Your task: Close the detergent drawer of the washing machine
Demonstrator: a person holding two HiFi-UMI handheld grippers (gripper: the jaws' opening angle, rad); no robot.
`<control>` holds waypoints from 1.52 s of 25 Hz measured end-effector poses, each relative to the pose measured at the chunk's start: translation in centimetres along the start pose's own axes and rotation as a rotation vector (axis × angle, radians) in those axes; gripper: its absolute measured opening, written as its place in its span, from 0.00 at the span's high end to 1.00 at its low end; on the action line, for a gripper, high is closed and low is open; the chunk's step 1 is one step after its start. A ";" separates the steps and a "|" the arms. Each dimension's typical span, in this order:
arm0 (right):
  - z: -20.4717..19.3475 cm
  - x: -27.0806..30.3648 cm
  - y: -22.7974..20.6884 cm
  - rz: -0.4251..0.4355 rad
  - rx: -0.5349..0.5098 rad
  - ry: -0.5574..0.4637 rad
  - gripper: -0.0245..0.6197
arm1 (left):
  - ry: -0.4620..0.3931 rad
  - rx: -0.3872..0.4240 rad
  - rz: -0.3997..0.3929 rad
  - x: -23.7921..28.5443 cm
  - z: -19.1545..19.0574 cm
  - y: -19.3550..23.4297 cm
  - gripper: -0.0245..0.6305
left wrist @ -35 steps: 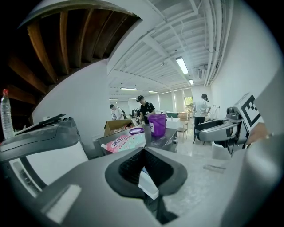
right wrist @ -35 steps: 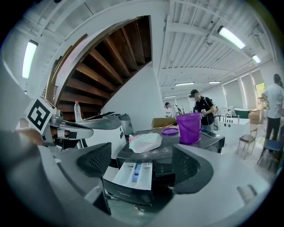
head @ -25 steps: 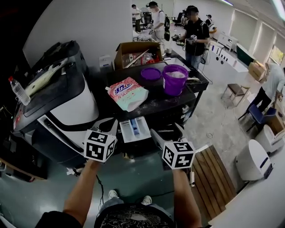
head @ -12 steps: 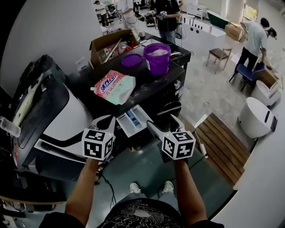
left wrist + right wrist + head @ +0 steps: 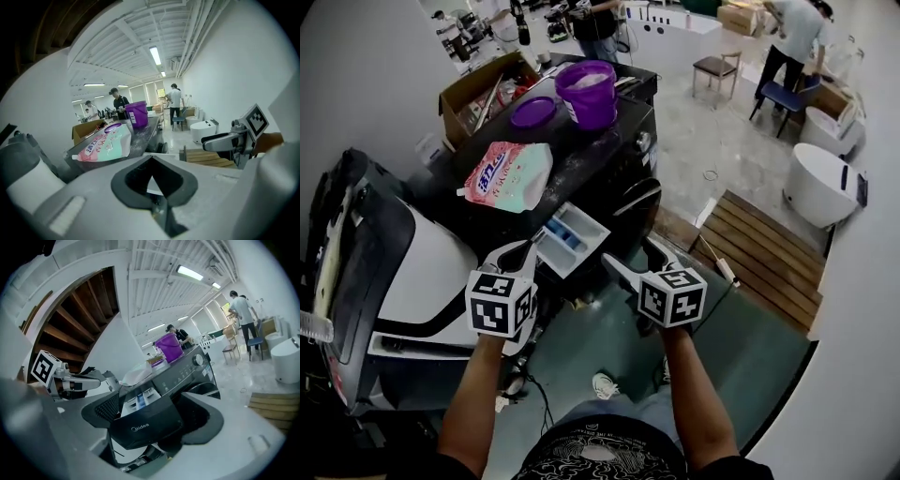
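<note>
Right gripper (image 5: 633,253) released, jaws either side of black-fronted white plastic detergent drawer (image 5: 574,240), apparently no contact. Left gripper (image 5: 523,250) clenched, empty. Risk: off-centre shove cocks drawer, jams it; jaw slips off panel.

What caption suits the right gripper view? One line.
Open right gripper frames the pulled-out detergent drawer of the washing machine.

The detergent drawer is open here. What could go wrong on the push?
The right gripper is open with the drawer front tilted between its jaws, so a push may slip off or skew it. The left gripper, shut, sits close beside the drawer's corner and could snag it.
</note>
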State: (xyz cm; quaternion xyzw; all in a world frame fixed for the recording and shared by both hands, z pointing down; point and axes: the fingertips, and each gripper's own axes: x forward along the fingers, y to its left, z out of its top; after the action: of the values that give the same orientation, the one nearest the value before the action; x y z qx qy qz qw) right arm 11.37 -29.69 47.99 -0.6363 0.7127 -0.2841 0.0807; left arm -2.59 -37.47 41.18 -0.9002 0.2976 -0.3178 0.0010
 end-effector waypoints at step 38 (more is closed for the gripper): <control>-9.9 5.9 1.3 0.315 0.616 -0.260 0.44 | 0.015 0.024 -0.088 2.8 -6.4 1.8 0.96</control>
State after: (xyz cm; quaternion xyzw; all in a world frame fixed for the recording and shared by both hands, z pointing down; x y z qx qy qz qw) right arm 4.47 -32.22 56.97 -0.4955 0.6668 -0.3860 0.4010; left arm -5.48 -39.21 47.52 -0.9099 0.2538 -0.3279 -0.0044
